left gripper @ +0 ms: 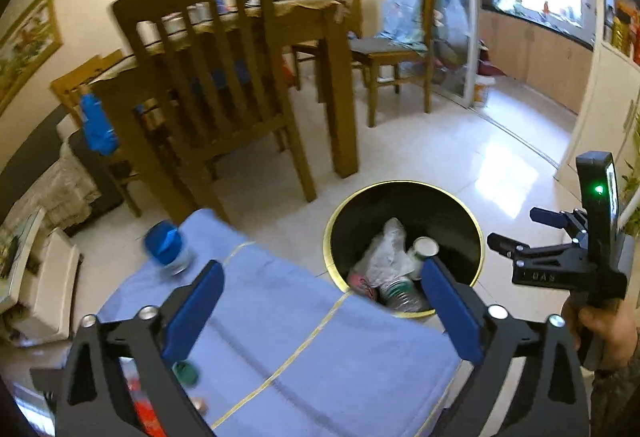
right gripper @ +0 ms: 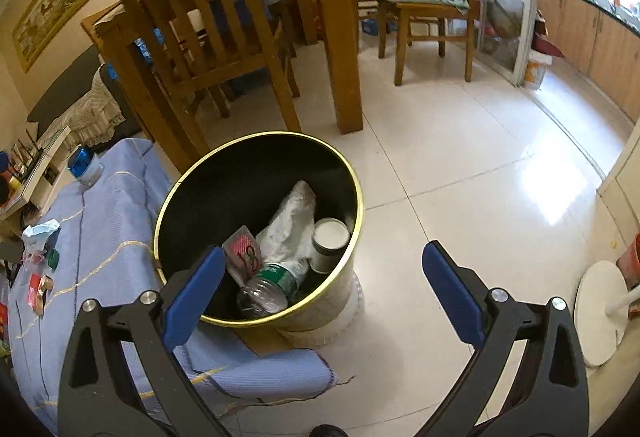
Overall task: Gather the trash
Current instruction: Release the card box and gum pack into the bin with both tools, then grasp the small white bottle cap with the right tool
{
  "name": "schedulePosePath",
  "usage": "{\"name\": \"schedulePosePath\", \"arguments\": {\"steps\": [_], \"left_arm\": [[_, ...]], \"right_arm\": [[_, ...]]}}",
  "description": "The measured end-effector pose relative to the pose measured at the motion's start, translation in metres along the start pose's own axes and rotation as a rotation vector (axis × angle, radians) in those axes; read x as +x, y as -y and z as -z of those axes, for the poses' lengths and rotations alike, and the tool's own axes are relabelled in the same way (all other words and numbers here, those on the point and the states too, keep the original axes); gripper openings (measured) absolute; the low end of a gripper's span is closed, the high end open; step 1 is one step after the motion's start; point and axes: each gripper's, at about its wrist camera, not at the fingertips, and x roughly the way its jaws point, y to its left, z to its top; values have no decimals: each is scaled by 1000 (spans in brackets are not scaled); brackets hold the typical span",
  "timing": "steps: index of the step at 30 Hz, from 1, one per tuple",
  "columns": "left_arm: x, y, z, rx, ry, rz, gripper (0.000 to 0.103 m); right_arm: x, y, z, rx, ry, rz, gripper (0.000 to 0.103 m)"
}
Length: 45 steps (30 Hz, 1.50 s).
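Remaining trash is seen on the low table draped in a pale blue cloth point(right gripper: 100, 221): a crumpled white-and-blue tissue point(right gripper: 40, 233), a small green bottle cap point(right gripper: 53, 258) and red wrappers point(right gripper: 37, 287), with a blue-capped clear jar point(right gripper: 83, 166) standing at the far end. All of it lies left of the black, gold-rimmed round bin point(right gripper: 256, 141), so the left gripper point(left gripper: 320, 311) is judged the nearer. The right gripper point(right gripper: 324, 295) is held over the bin's near rim and the floor. Both grippers are spread wide and hold nothing. The bin's contents, a clear plastic bottle point(right gripper: 272, 285), a paper cup point(right gripper: 331, 243) and a white bag point(right gripper: 292, 225), are shown fully in the right wrist view only; the tissue is absent from the left view.
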Motion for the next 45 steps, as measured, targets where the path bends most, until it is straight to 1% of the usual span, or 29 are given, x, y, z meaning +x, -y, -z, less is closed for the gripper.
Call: {"name": "schedulePosePath", "arguments": {"steps": [2, 4, 5, 6, 7, 8, 10, 11, 12, 14, 15, 16, 17, 18, 19, 21, 22, 23, 25, 27, 31, 33, 36, 37, 39, 40, 41, 45], "left_arm": [[-18, -20, 14, -29, 6, -43, 96], [-38, -46, 34, -63, 11, -116, 96], [-47, -57, 44, -74, 15, -155, 97], [-56, -72, 59, -90, 17, -214, 97], [-65, -89, 74, -120, 12, -287, 97], [-69, -100, 84, -143, 0, -330, 97], [-83, -135, 122, -233, -31, -422, 97], [-88, -147, 135, -267, -41, -447, 96], [-94, -164, 156, -322, -60, -478, 96], [-105, -185, 189, -399, -83, -545, 96], [-113, -195, 208, -436, -96, -594, 96], [-120, -202, 225, -468, -105, -635, 96], [-124, -206, 236, -489, -111, -655, 96], [-130, -210, 251, -515, -121, -678, 96], [-134, -212, 263, -536, -131, -688, 96], [-140, -214, 280, -563, -142, -676, 96], [-143, -215, 287, -569, -144, -671, 96], [-144, -215, 290, -571, -146, -671, 96], [-146, -216, 295, -577, -145, -657, 96], [-149, -216, 302, -591, -139, -638, 96], [-144, -214, 303, -587, -132, -616, 96], [-143, -212, 302, -584, -129, -610, 96], [-142, -209, 299, -580, -122, -606, 96], [-141, -209, 299, -578, -122, -604, 96], [-139, -209, 297, -573, -121, -600, 96], [-138, -208, 296, -570, -122, -598, 96], [-137, -207, 295, -566, -123, -596, 96], [-136, -205, 290, -560, -116, -578, 96]], "right_arm": [[-5, -21, -2, -43, 17, 19, 97], [-14, -56, -1, -133, 45, 42, 98], [-18, -77, 0, -184, 50, 25, 98], [-22, -95, 3, -227, 50, -8, 98], [-25, -111, 6, -261, 49, -50, 98], [-29, -136, 17, -326, 54, -122, 98], [-26, -176, 36, -459, 14, -97, 98], [-22, -201, 50, -540, -30, -101, 97], [-22, -217, 58, -567, -46, -146, 97], [-25, -239, 66, -580, -53, -232, 97], [-27, -256, 68, -580, -56, -265, 97], [-29, -270, 69, -578, -58, -305, 97], [-31, -284, 69, -574, -57, -344, 97], [-31, -297, 68, -577, -53, -362, 97], [-30, -309, 69, -586, -47, -373, 97], [-22, -332, 68, -618, -30, -361, 95], [-15, -344, 69, -639, -32, -346, 82], [-7, -354, 72, -659, -45, -334, 63], [8, -368, 75, -678, -72, -331, 50], [19, -375, 79, -694, -83, -306, 50], [27, -386, 85, -703, -78, -314, 50], [31, -390, 86, -708, -91, -318, 50], [39, -398, 88, -728, -109, -306, 47], [41, -397, 89, -730, -115, -299, 45], [49, -398, 88, -717, -151, -319, 34], [53, -397, 87, -705, -175, -334, 23], [55, -396, 86, -689, -191, -357, 21], [50, -388, 84, -662, -206, -414, 21]]}}
